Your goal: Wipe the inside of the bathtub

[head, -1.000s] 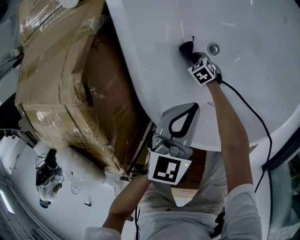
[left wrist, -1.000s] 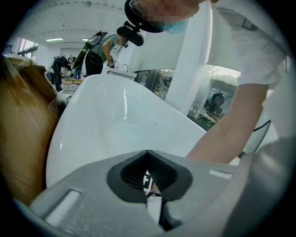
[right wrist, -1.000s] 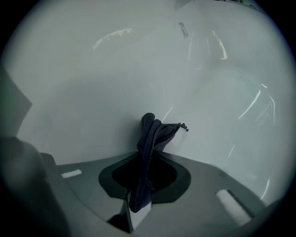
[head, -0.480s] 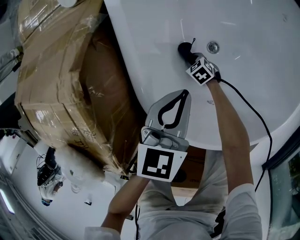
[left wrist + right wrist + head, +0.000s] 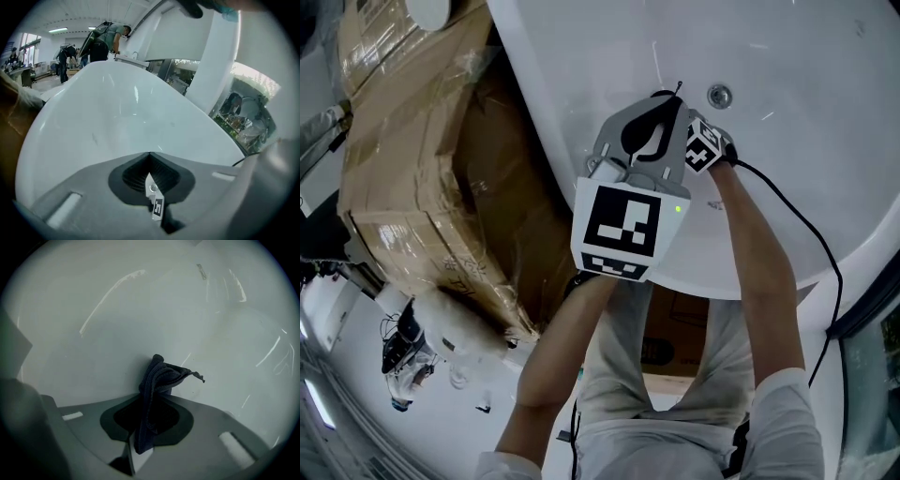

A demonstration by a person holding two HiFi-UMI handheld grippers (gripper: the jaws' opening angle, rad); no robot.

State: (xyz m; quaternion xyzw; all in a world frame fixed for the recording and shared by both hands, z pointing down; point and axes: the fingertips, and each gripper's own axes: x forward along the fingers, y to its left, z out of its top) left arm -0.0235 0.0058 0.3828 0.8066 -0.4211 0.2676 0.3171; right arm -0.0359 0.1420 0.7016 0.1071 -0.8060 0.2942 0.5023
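The white bathtub (image 5: pixel 806 112) fills the upper right of the head view, its drain (image 5: pixel 719 95) near the top. My right gripper (image 5: pixel 151 399) is shut on a dark cloth (image 5: pixel 159 378), whose bunched end rests against the tub's inner wall (image 5: pixel 140 310). In the head view only that gripper's marker cube (image 5: pixel 706 147) shows beside the drain. My left gripper (image 5: pixel 664 101) hangs high over the tub and hides the cloth there. Its jaws meet at the tip with nothing between them, and in the left gripper view the left gripper (image 5: pixel 150 153) looks along the tub (image 5: pixel 117 112).
Plastic-wrapped cardboard boxes (image 5: pixel 412 169) stand tight against the tub's left side. A black cable (image 5: pixel 811 244) trails from the right gripper over the tub rim. In the left gripper view, people (image 5: pixel 105 40) stand beyond the tub's far end, with a white pillar (image 5: pixel 220 70) and glass wall to the right.
My left gripper rose from below the tub rim to over the tub, close to the camera, and now covers the cloth. The right gripper has barely shifted.
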